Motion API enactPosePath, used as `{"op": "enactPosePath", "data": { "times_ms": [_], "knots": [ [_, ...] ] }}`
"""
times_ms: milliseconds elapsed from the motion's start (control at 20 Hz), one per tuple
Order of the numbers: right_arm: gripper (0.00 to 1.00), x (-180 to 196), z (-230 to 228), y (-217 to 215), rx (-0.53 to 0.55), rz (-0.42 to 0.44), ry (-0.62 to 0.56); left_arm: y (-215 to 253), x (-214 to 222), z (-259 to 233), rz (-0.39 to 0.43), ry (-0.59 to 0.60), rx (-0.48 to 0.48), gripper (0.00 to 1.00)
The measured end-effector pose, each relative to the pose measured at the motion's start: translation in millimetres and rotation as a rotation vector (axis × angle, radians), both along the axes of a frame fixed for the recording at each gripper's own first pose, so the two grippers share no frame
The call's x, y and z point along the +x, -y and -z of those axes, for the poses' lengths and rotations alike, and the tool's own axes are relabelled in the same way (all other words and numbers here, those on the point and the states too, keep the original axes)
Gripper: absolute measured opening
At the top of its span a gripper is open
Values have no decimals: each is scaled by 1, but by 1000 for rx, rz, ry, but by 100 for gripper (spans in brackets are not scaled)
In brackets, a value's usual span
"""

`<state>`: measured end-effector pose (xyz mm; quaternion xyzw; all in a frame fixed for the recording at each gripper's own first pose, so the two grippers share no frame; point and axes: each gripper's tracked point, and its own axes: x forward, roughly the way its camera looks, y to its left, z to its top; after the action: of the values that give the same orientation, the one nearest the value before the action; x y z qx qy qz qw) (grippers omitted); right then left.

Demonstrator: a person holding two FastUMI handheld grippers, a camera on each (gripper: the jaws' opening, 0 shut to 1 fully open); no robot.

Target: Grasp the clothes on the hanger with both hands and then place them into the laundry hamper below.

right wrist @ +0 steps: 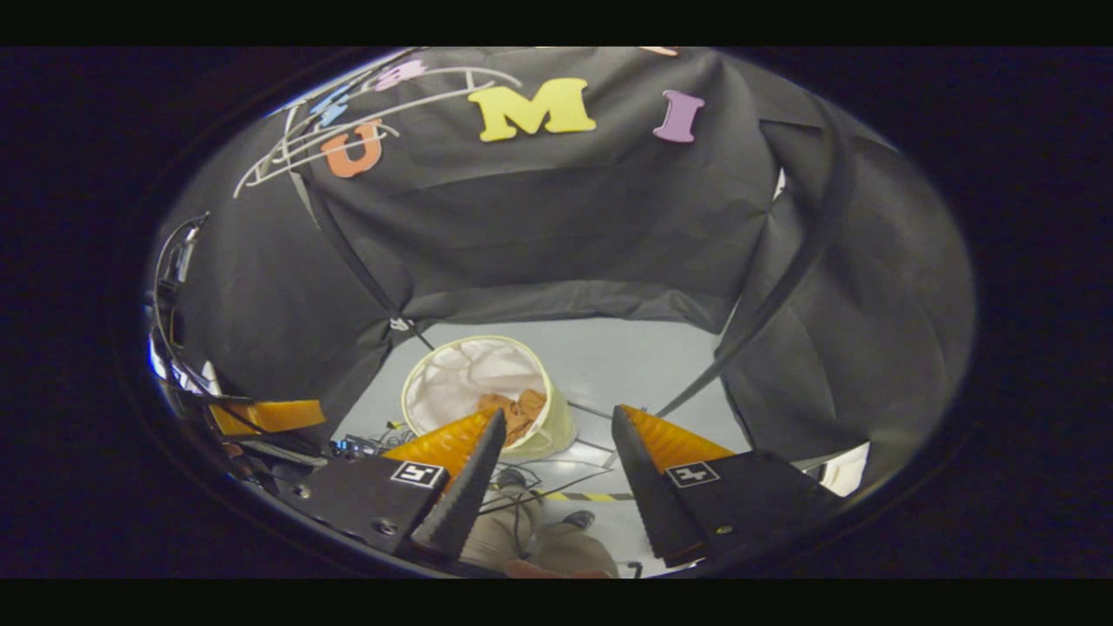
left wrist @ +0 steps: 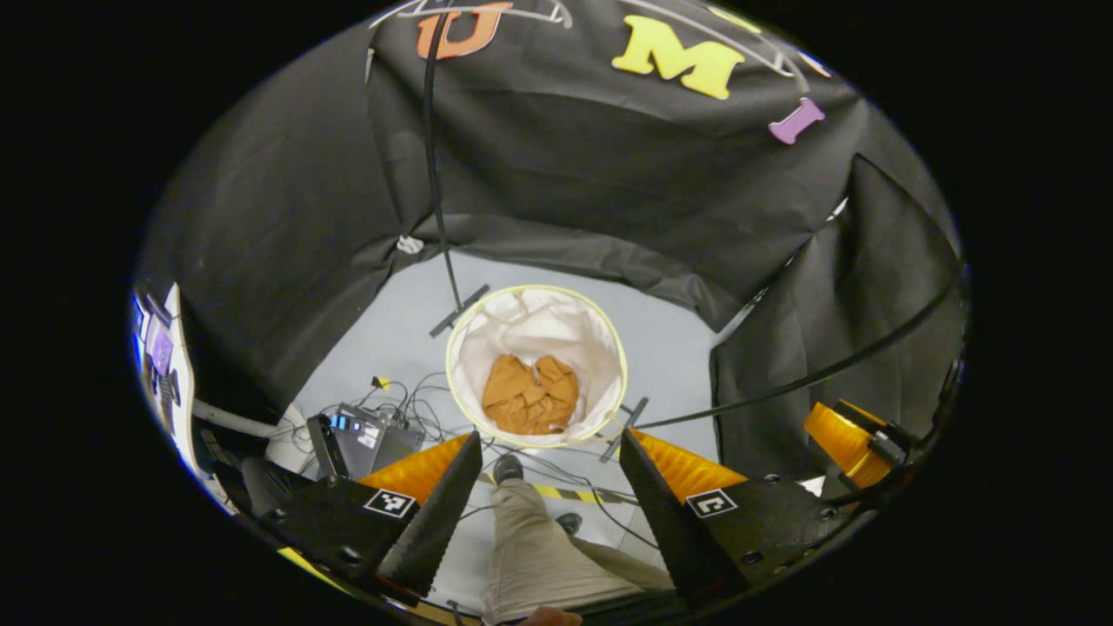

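From the left gripper view we look straight down into the hamper (left wrist: pixel 536 365), the brown clothes (left wrist: pixel 530 396) crumpled at its bottom; the right gripper view catches the hamper (right wrist: pixel 556 426) side-on, clothes (right wrist: pixel 515 409) half hidden behind a finger. Our left gripper (left wrist: pixel 549 461) and right gripper (right wrist: pixel 556 435) hang spread wide, empty, above our trouser legs (left wrist: pixel 539 556).
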<state>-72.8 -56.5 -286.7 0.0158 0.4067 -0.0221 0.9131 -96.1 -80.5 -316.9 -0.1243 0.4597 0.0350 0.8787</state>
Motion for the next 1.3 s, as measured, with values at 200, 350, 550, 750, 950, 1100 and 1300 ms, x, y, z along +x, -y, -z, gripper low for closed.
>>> {"op": "enactPosePath", "data": {
  "times_ms": [200, 350, 550, 750, 950, 1100, 1300],
  "knots": [
    [78, -22, -55, 16, -7, -8, 147, 12, -20, -68, 24, 176, 61, 100],
    [78, -34, -102, 28, -9, 4, 243, 12, -25, -117, 48, 300, 118, 97],
    [79, -48, -154, 40, -19, 6, 368, 7, -25, -159, 30, 419, 142, 97],
    [79, -54, -180, 38, 7, 0, 446, -3, -26, -205, 27, 529, 159, 97],
    [80, -54, -211, 27, -40, -19, 532, -27, -31, -232, 34, 640, 202, 97],
    [81, -56, -248, 14, -64, -36, 648, -39, -29, -260, 46, 719, 234, 98],
    [81, -63, -290, 5, -60, -38, 808, -56, -35, -292, 46, 870, 277, 97]
  ]
}}
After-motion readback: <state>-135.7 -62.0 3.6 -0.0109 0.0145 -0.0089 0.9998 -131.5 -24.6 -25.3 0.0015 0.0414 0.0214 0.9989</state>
